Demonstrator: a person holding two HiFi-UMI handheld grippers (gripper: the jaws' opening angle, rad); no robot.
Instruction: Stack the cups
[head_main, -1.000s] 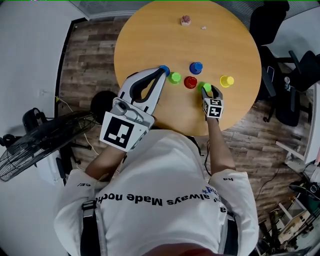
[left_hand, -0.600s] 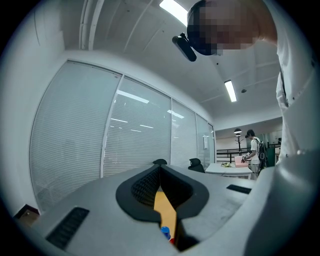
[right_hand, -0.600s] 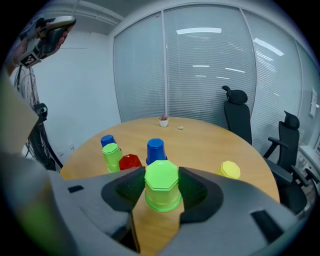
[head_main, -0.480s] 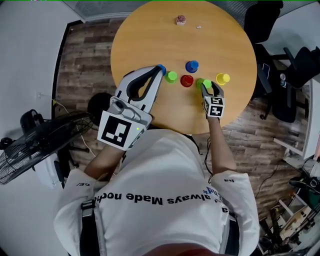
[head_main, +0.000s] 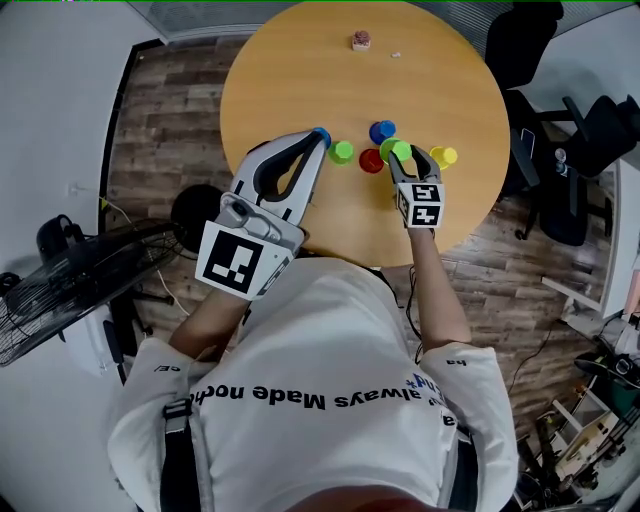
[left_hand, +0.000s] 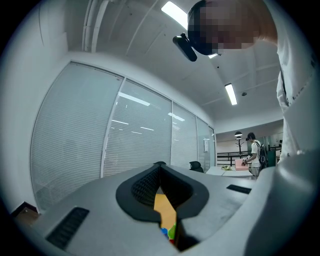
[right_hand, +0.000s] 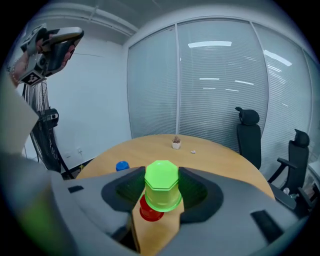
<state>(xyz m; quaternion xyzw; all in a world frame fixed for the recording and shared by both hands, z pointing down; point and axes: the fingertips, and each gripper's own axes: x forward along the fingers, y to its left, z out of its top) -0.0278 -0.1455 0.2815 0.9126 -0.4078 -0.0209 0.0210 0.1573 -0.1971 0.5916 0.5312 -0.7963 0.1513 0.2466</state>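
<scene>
Head view: round table (head_main: 300, 60), five cups bunched toward its near edge. The right gripper (head_main: 400, 161) was closed on the green cup (head_main: 398, 150), which sat between the red cup (head_main: 371, 160) and the yellow cup (head_main: 443, 156), with the blue cup (head_main: 381, 130) just beyond. The other green cup (head_main: 342, 152) stood left of the red cup. The left gripper (head_main: 318, 138) was at the left end of the row, tips together, with a blue bit at the tips that I couldn't identify. The far half of the table was open, with only a small pot (head_main: 360, 40) near the far edge. A fan (head_main: 80, 290) stood on the floor to the left and chairs (head_main: 530, 50) were close to the right rim. Left gripper view: the jaws were all but closed, leaving a thin slit with nothing gripped. Only a table strip and scraps of cup colour showed through it, and the glass wall (left_hand: 135, 145) lay beyond. Right gripper view: the jaws were wide but pressed on both sides of the green cup, which was held bottom-up. The red cup showed just below and partly behind it on the table. The blue cup was off to the left near the rim, and there was clear tabletop ahead to the pot. The chairs stood past the right edge.
</scene>
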